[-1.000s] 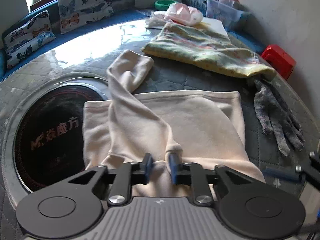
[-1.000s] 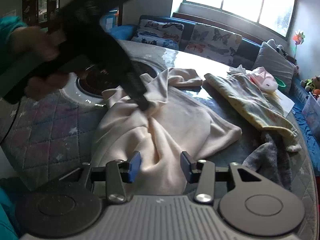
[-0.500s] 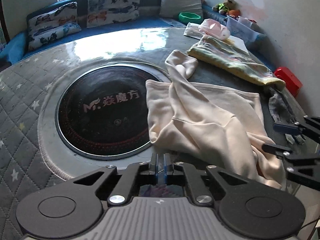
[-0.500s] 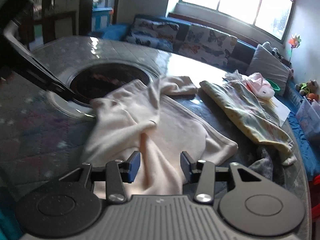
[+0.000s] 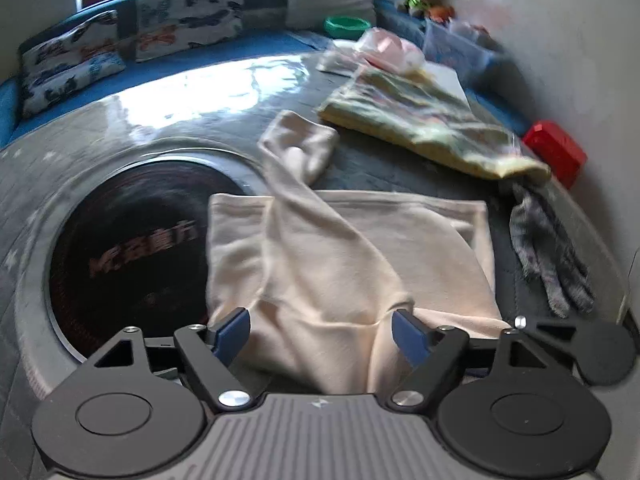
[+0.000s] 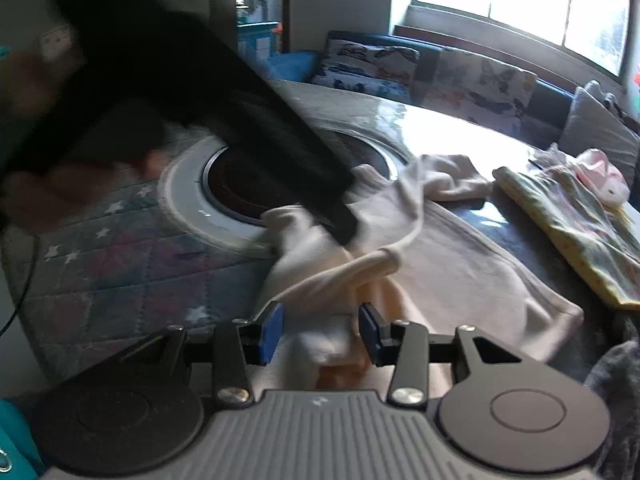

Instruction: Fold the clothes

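Cream top [image 5: 360, 248] lies rumpled mid-frame on the table [image 5: 168, 108], one sleeve trailing upward, folding barely begun; left gripper [image 5: 320, 330] jaws opening around fabric, right gripper [image 6: 320, 334] half-open, pads gripping nothing.

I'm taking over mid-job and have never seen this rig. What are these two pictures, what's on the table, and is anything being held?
No robot: a person holds a hand-held gripper in each hand, each with a camera looking along its fingers. The left hand-held gripper is opening over a cream garment, pads not pressing. The right hand-held gripper stands part open with cream cloth between its pads; a grip is not clear. On the table: a round black inset, yellow patterned cloth, grey gloves.
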